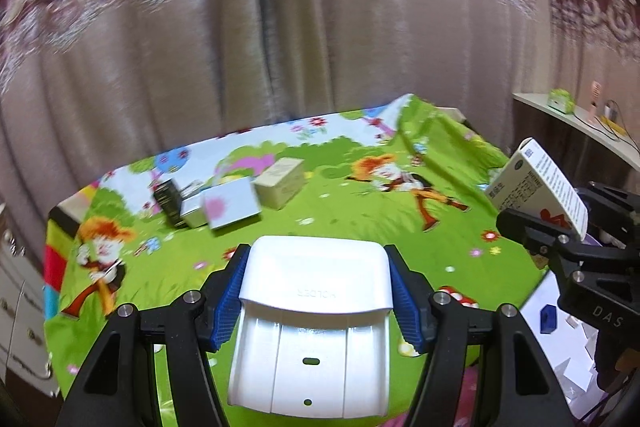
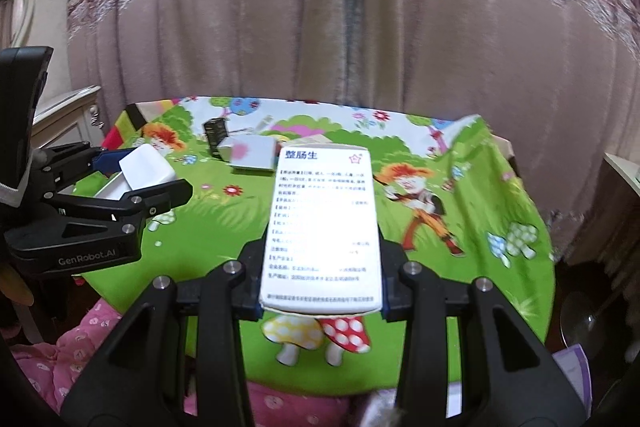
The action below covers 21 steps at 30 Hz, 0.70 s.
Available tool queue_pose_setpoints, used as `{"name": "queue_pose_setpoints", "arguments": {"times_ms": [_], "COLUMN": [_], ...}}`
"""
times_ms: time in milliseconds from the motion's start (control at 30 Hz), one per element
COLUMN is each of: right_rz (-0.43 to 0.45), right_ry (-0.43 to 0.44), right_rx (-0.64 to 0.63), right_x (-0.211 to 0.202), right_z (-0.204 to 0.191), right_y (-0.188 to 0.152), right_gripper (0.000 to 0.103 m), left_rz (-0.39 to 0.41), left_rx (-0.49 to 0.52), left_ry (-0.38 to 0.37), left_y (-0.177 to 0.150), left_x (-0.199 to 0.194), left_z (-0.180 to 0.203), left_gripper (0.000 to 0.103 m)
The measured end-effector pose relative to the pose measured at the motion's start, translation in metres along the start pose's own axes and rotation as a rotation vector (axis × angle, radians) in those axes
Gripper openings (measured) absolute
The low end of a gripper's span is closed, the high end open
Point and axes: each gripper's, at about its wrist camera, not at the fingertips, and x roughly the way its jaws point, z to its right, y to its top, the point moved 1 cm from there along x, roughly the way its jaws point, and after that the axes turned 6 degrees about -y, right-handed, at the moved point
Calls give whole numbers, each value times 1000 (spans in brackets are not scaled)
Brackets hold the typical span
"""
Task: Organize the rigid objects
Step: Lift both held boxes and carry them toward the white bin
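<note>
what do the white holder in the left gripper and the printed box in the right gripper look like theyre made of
White holder: looks like moulded plastic, smooth and semi-glossy; it has rounded edges, soft highlights and embossed lettering.
Printed box: probably thin cardboard with a matte to slightly coated finish; it has flat faces, sharp folded edges and printed text.

Black left hand-held gripper (image 1: 316,291), blue ribbed pads (image 1: 228,297), silver screws, white "GenRobot.AI" lettering
</note>
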Motion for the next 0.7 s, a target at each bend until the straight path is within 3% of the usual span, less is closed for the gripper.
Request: {"name": "queue_pose_setpoints", "arguments": {"times_ms": [700], "right_rz": [-94], "right_ry": [-190], "right_rx": [175], "right_x": [-39], "right_z": [100], "right_y": [-66], "right_gripper": [43], "left_rz": [-114], "left_rx": [264], "left_ry": [-229], "left_y": [-6], "left_x": [36], "left_z": [138], "left_gripper": [65]}}
